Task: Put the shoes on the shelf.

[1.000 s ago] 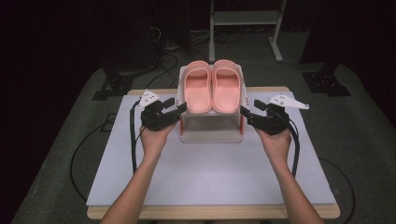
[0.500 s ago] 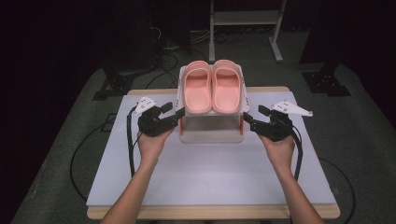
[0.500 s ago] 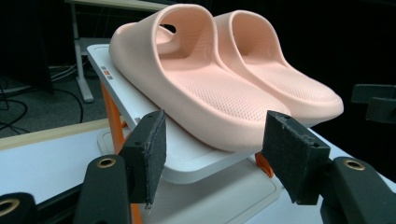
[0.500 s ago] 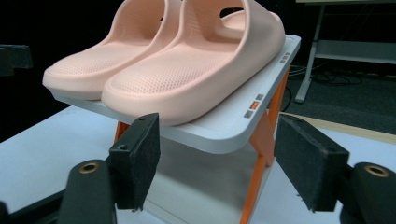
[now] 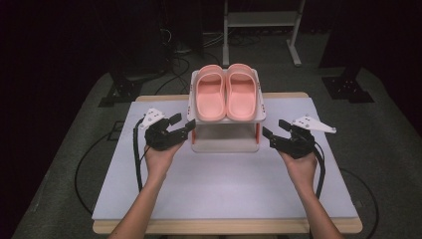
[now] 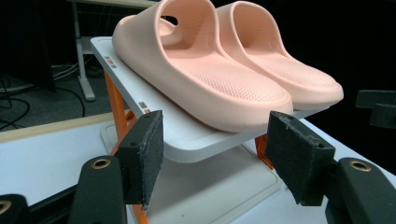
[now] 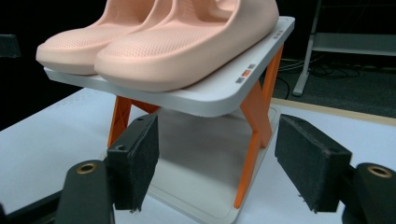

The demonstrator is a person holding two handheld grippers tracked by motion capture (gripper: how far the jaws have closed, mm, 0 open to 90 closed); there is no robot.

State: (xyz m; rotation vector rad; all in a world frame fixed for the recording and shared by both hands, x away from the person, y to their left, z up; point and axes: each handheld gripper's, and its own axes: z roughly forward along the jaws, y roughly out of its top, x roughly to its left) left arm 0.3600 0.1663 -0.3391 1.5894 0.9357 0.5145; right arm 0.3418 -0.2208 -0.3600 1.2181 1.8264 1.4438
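Pink slippers (image 5: 226, 95) paired on white rack (image 5: 199, 113) with orange legs, left tool (image 5: 182, 127) still opening, right tool (image 5: 274, 131) open, both empty

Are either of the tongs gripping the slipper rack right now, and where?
Nothing is held. Left tongs and right tongs stand open beside the rack, their jaws having just been opening, nothing between them.

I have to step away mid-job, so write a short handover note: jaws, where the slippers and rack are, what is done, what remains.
Left gripper: jaws open, just been opening, nothing between them, just off the left side of the rack.
Right gripper: jaws open, just been opening, nothing held, just off the rack's right side.
Pink slippers: paired side by side on the rack's white top shelf, toes toward the person.
Rack stands on the white table, orange struts between shelves.
Done: slippers sit on the shelf, both grippers free.
Left: probably only to draw the hands back; lower shelf holds nothing.
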